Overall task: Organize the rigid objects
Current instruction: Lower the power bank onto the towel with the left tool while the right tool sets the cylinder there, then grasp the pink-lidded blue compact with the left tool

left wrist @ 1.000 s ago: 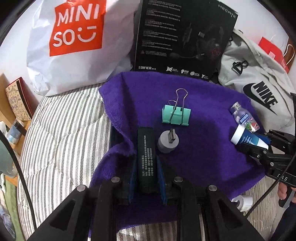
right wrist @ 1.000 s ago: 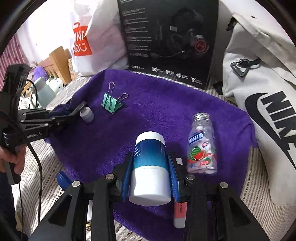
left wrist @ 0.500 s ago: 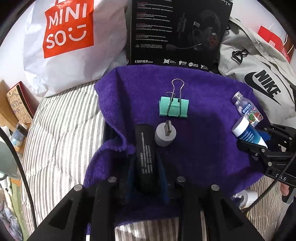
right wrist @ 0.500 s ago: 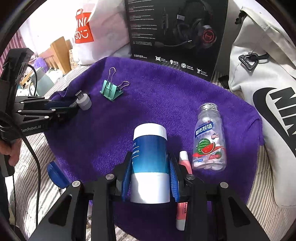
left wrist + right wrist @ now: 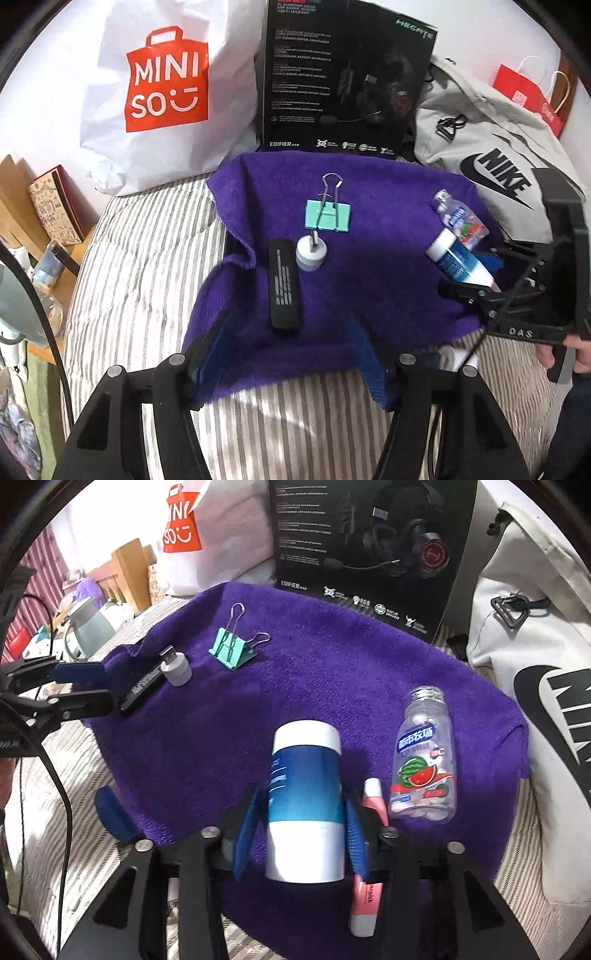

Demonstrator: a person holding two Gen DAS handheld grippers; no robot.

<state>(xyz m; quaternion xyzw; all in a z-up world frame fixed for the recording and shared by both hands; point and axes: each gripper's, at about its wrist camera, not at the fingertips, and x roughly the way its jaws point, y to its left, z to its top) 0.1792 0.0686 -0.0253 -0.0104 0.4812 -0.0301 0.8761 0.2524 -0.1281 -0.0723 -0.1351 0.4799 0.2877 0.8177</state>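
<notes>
A purple towel (image 5: 388, 221) carries a black bar (image 5: 284, 286), a grey USB adapter (image 5: 311, 253) and a mint binder clip (image 5: 327, 216). My left gripper (image 5: 291, 350) is opening; the bar lies free just beyond its blue pads. At the towel's right, a white-and-blue bottle (image 5: 306, 794) lies between the pads of my right gripper (image 5: 301, 827), whose jaws are opening, with a gap showing at the left pad. A clear candy bottle (image 5: 421, 760) and a pink tube (image 5: 365, 897) lie to its right.
The towel rests on a striped mattress (image 5: 147, 277). Behind it stand a white Miniso bag (image 5: 159, 92), a black headset box (image 5: 343, 74) and a grey Nike bag (image 5: 491, 162). A wooden shelf with clutter sits at the left edge.
The left gripper has let go of the black bar, spread its jaws and drawn back and up. The right jaws have widened off the white-and-blue bottle.
</notes>
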